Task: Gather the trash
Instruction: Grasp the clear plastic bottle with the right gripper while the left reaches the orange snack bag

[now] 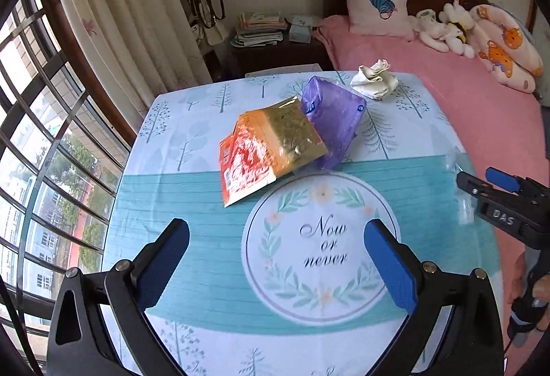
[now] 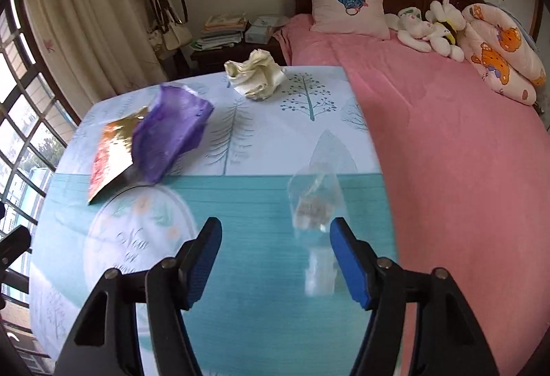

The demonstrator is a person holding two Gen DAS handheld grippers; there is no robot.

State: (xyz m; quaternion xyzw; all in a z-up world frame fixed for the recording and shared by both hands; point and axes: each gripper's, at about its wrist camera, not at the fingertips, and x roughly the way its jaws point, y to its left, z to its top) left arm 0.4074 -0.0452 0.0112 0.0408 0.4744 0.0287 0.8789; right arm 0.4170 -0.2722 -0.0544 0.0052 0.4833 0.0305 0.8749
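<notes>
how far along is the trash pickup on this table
Nothing looks collected yet. Both claws, left and right, are open and empty. The right one hovers near the clear wrapper. Still on the table: the snack packet, purple bag and crumpled paper.

bed (image 2: pixel 447 135): pink cover | pillow (image 2: pixel 347 2): at headboard | curtain (image 1: pixel 113 14): by window

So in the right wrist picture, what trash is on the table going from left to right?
Orange and gold snack bag → purple bag → crumpled white paper → clear plastic wrapper.
</notes>
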